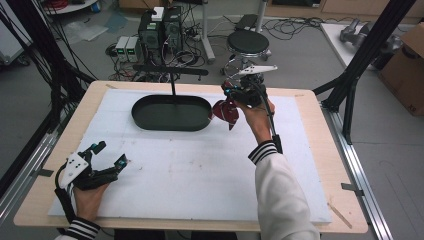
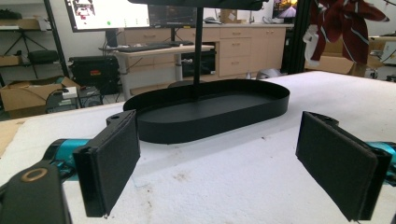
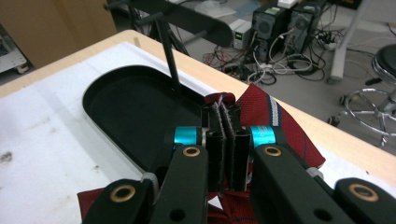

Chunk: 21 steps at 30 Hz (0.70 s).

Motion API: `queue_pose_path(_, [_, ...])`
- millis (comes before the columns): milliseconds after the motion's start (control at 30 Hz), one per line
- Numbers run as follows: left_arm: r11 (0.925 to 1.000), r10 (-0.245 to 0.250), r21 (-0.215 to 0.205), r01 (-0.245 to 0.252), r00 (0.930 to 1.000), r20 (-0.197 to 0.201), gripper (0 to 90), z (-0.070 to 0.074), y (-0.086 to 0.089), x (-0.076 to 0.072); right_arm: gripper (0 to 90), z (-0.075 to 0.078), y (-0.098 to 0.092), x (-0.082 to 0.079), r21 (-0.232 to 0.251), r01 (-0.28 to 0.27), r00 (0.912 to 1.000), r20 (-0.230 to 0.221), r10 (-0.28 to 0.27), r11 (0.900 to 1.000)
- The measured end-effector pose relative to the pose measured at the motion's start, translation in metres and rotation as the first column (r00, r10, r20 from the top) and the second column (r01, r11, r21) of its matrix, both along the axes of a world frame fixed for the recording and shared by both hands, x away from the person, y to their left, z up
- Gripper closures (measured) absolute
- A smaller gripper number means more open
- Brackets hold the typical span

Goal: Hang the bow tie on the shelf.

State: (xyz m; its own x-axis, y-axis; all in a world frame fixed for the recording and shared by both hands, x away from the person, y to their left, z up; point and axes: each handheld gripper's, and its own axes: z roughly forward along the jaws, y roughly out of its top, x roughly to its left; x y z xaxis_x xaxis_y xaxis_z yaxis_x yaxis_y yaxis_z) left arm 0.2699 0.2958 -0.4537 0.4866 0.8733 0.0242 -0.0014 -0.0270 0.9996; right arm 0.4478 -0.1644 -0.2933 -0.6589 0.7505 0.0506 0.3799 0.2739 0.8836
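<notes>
Fingers [image 3: 227, 140] pinch tie [image 3: 275, 126] beside tray [image 3: 121, 98].

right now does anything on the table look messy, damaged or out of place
Nothing looks damaged or spilled. The dark red striped fabric hangs bunched from the shut right gripper, lifted beside the black oval tray. The white foam mat carries a few small brownish stains. The left gripper rests open near the table's front left corner.

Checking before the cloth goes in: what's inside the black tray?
The tray holds nothing loose: its floor looks bare, with only its own post rising from it. The right gripper holds the red cloth beside the tray's right end, hiding a little of the rim.
</notes>
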Motion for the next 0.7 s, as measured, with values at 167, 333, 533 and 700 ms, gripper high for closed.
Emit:
queue_pose_path(167, [1.0000, -0.001, 0.001, 0.001, 1.0000, 0.000, 14.1, 0.000, 0.000, 0.000, 88.6, 0.008, 0.008, -0.002, 0.004, -0.026, 0.9995, 0.019, 0.026, 1.000])
queue_pose_path(333, [1.0000, 0.000, 0.001, 0.000, 1.0000, 0.000, 14.1, 0.000, 0.000, 0.000, 88.6, 0.013, 0.013, -0.001, 0.022, -0.043, 0.9985, 0.035, 0.043, 0.999])
queue_pose_path(533, [1.0000, -0.001, 0.002, 0.001, 1.0000, 0.000, 14.1, 0.000, 0.000, 0.000, 88.6, 0.019, 0.022, 0.000, 0.028, -0.061, 0.9955, 0.074, 0.058, 0.998])
queue_pose_path(700, [1.0000, -0.001, 0.002, 0.001, 1.0000, -0.002, 14.1, 0.000, 0.000, 0.000, 88.6, 0.019, 0.027, 0.002, 0.033, -0.067, 0.9949, 0.077, 0.065, 0.997])
